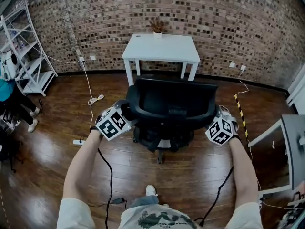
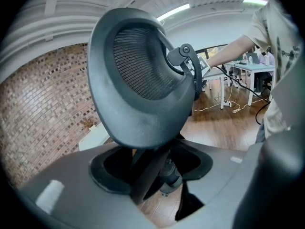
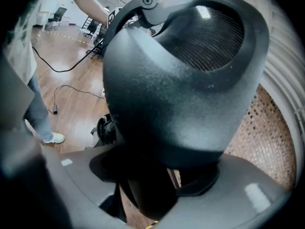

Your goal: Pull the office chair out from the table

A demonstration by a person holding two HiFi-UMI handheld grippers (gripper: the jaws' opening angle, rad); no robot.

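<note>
Black chair (image 1: 169, 104) on wood floor (image 1: 200, 175), just clear of white table (image 1: 162, 49) by brick wall (image 1: 214, 18), left gripper (image 1: 125, 112) and right gripper (image 1: 218, 119) each clamped on one side edge of chair's back

Pale tee (image 1: 157, 219); jeans (image 1: 139, 202), perhaps; black cables (image 1: 110, 175).

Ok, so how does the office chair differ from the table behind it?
The office chair is black; the table is white. The chair stands on a central star base, the table on straight corner legs. The table sits by the brick wall with a potted plant on it; the chair is nearer the person. Both stand on the wooden floor.
</note>
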